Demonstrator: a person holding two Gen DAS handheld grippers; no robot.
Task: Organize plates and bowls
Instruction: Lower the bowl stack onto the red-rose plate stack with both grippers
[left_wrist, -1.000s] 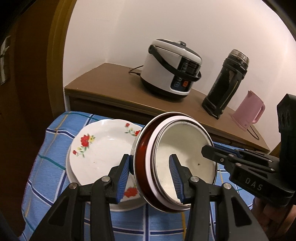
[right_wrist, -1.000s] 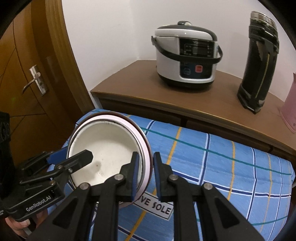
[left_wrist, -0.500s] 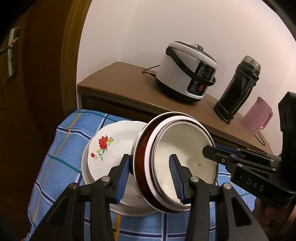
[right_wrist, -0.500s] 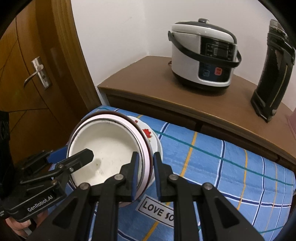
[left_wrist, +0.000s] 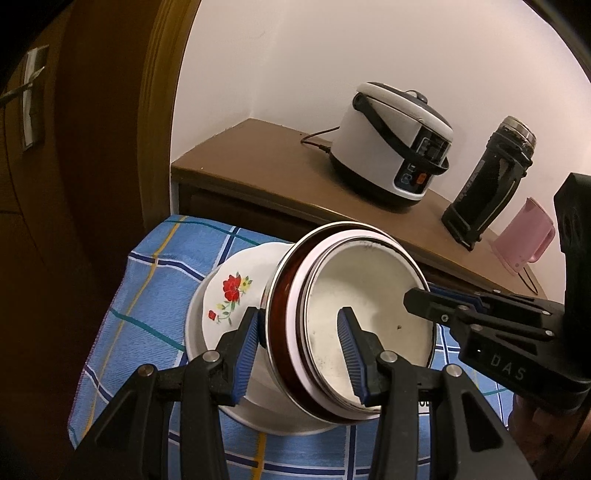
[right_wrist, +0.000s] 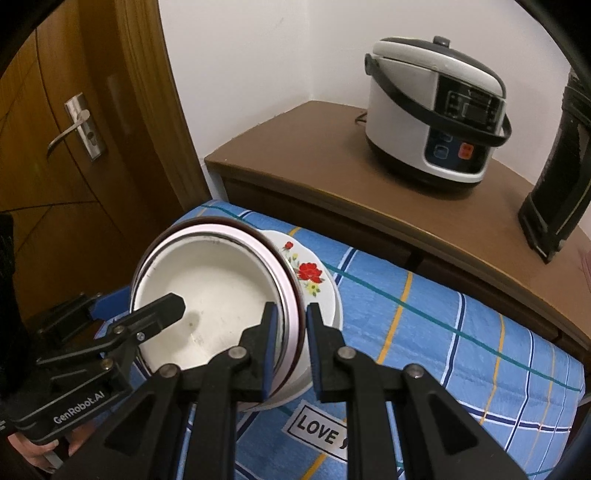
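A nested stack of bowls (left_wrist: 373, 306), white inside with pink and dark red rims, hangs between both grippers. My left gripper (left_wrist: 299, 317) is shut on its left wall, one finger inside and one outside. My right gripper (right_wrist: 291, 308) is shut on the opposite rim of the bowls (right_wrist: 218, 291). Right behind and under them lies a stack of white plates with red flowers (left_wrist: 229, 291), also seen as the flowered plates (right_wrist: 308, 271) in the right wrist view. The bowls hide most of the plates. Whether they touch the plates I cannot tell.
The plates sit on a blue checked cloth (right_wrist: 424, 332) covering a table. Behind it a wooden sideboard (left_wrist: 258, 162) carries a rice cooker (left_wrist: 395, 144), a black thermos (left_wrist: 487, 181) and a pink kettle (left_wrist: 524, 236). A wooden door with a handle (right_wrist: 74, 129) stands at the left.
Both grippers have carried the bowl stack sideways to the left, over the flowered plates. The bowls now cover far more of the plates. Neither grip has changed.
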